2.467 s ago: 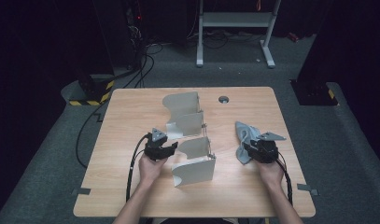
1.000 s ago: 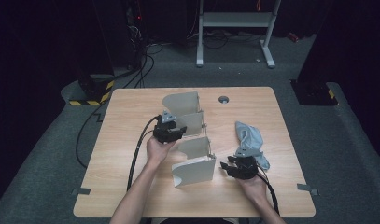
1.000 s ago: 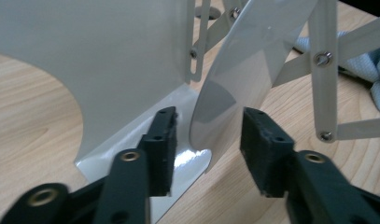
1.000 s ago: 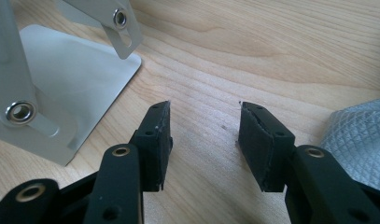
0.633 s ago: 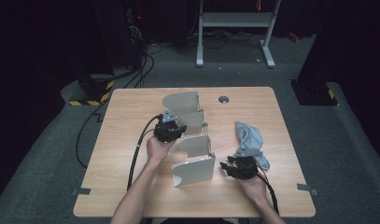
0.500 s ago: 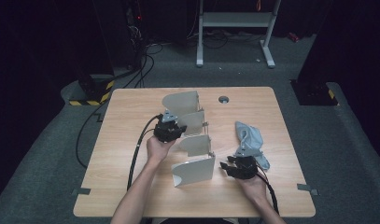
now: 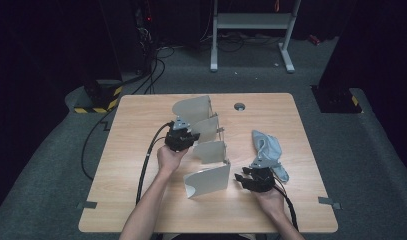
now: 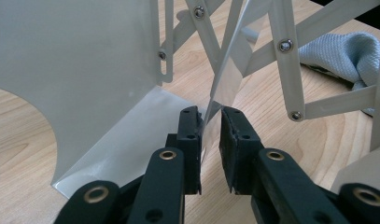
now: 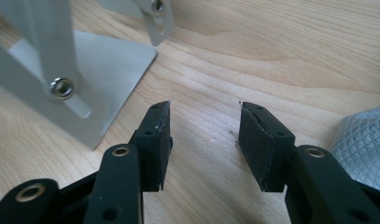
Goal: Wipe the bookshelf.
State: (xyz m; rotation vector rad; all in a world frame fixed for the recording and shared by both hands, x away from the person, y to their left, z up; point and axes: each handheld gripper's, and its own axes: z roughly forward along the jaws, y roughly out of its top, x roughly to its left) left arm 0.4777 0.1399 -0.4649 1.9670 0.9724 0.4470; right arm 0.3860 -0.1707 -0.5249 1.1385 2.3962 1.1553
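A light wooden desk (image 7: 141, 200) stands on grey carpet (image 7: 51, 165) in a dim room with black surroundings. Behind it, a white metal stand (image 7: 251, 22) rests on the floor, cables (image 7: 156, 55) trail beside it, and yellow-black hazard tape (image 7: 98, 102) marks a dark box.

White metal folding divider rack (image 7: 206, 145) stands stretched out mid-table, plates upright.

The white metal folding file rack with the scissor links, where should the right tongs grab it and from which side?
Grip the upright edge of the nearest divider panel of the white metal folding file rack, coming level from the right: it is thin, vertical and faces the open right tongs.
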